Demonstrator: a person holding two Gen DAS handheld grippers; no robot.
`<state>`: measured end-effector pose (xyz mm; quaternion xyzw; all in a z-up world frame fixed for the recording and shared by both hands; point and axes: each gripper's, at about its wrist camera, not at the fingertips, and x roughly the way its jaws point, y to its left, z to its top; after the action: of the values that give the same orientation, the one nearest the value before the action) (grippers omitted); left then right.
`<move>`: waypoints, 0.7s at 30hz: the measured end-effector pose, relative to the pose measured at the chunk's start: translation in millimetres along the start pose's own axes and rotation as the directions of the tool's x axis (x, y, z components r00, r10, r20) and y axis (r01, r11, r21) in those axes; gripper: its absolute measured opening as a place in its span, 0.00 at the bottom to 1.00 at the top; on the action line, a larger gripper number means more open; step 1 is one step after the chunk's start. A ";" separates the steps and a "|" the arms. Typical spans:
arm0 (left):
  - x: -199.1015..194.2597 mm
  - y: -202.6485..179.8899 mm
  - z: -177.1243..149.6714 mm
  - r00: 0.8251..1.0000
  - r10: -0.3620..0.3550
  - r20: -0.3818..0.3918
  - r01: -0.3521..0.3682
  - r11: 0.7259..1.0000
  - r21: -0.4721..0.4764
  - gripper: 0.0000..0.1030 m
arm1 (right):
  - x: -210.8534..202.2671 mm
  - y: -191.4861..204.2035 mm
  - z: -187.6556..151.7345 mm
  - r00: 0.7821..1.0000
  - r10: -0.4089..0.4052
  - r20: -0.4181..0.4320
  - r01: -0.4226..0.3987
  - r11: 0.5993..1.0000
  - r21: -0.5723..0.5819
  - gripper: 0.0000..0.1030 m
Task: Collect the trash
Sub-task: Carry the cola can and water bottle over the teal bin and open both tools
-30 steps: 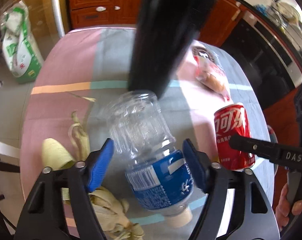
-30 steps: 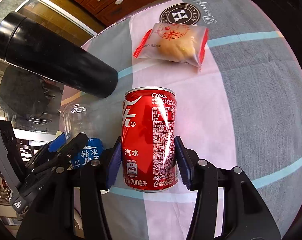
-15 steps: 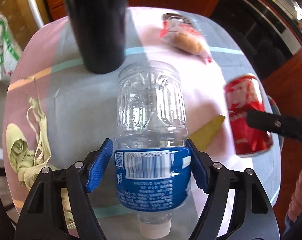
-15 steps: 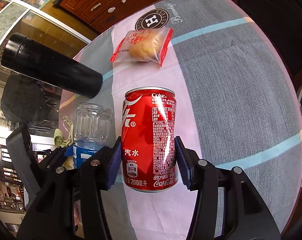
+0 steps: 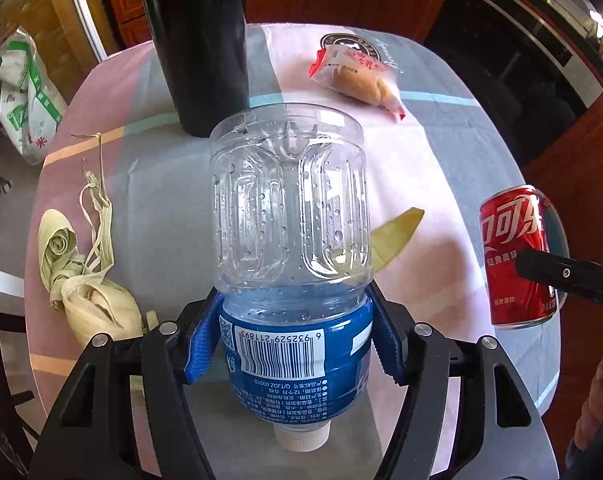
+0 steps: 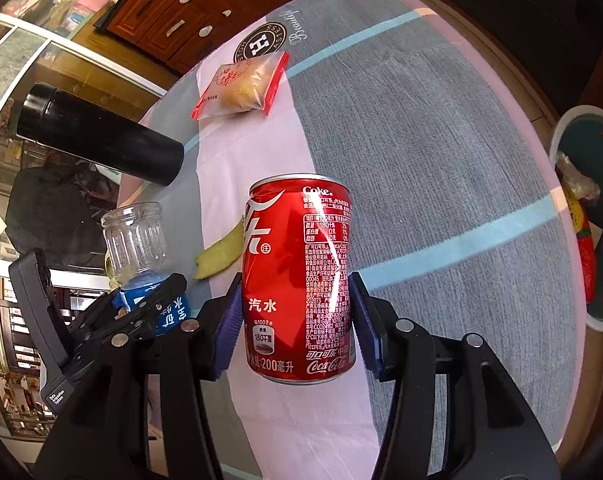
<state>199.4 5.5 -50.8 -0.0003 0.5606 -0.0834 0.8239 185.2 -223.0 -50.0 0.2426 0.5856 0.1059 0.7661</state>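
My left gripper (image 5: 293, 344) is shut on an empty clear plastic bottle (image 5: 289, 216) with a blue label, held above the table with its white cap toward the camera. My right gripper (image 6: 297, 324) is shut on a red Coke can (image 6: 297, 280), held upright above the table. The can also shows in the left wrist view (image 5: 515, 256), and the bottle in the right wrist view (image 6: 135, 240). A yellow-green leaf scrap (image 5: 397, 228) lies on the tablecloth between them. Pale leaf wrappings (image 5: 85, 280) lie at the table's left.
A tall black flask (image 5: 199, 36) stands on the table behind the bottle. A packaged bun in a red-edged wrapper (image 5: 357, 76) lies at the far side. A teal bin with trash (image 6: 589, 216) stands on the floor beyond the table's right edge (image 6: 557, 184).
Both grippers have lifted away from the table with their loads. The bottle went from lying tilted between open jaws to being gripped and raised. The leaf scrap under it is now uncovered.
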 end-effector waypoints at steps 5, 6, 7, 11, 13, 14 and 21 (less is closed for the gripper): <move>-27.7 -9.5 -8.3 0.999 -0.008 0.038 0.008 1.000 0.006 0.64 | -21.2 -9.7 -11.8 0.999 0.021 0.031 -0.021 1.000 0.016 0.47; -34.0 -11.9 -10.2 0.999 -0.011 0.046 0.011 1.000 0.013 0.64 | -25.1 -11.5 -14.2 0.999 0.026 0.037 -0.027 0.999 0.019 0.47; -40.3 -16.2 -11.7 0.998 -0.015 0.055 0.014 1.000 0.023 0.64 | -29.1 -13.5 -16.7 0.999 0.031 0.044 -0.032 0.999 0.021 0.47; -60.2 -38.2 -16.2 0.996 -0.043 0.078 0.038 0.997 0.069 0.64 | -41.6 -21.4 -25.6 0.996 0.054 0.065 -0.056 0.998 0.032 0.47; -65.4 -51.2 -17.0 0.995 -0.061 0.082 0.053 0.994 0.092 0.64 | -47.9 -26.8 -30.3 0.995 0.065 0.078 -0.068 0.997 0.038 0.47; -69.1 -57.4 -19.1 0.994 -0.070 0.081 0.061 0.993 0.102 0.64 | -51.5 -30.4 -32.5 0.994 0.071 0.086 -0.075 0.996 0.042 0.47; -70.7 -116.5 -18.5 0.993 -0.099 0.068 0.084 0.977 0.195 0.64 | -76.9 -74.1 -45.1 0.986 0.093 0.137 -0.108 0.988 0.109 0.47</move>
<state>141.1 -98.0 18.6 0.0501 0.5169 -0.1749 0.8365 110.9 -309.8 -30.5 0.3225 0.5262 0.0939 0.7812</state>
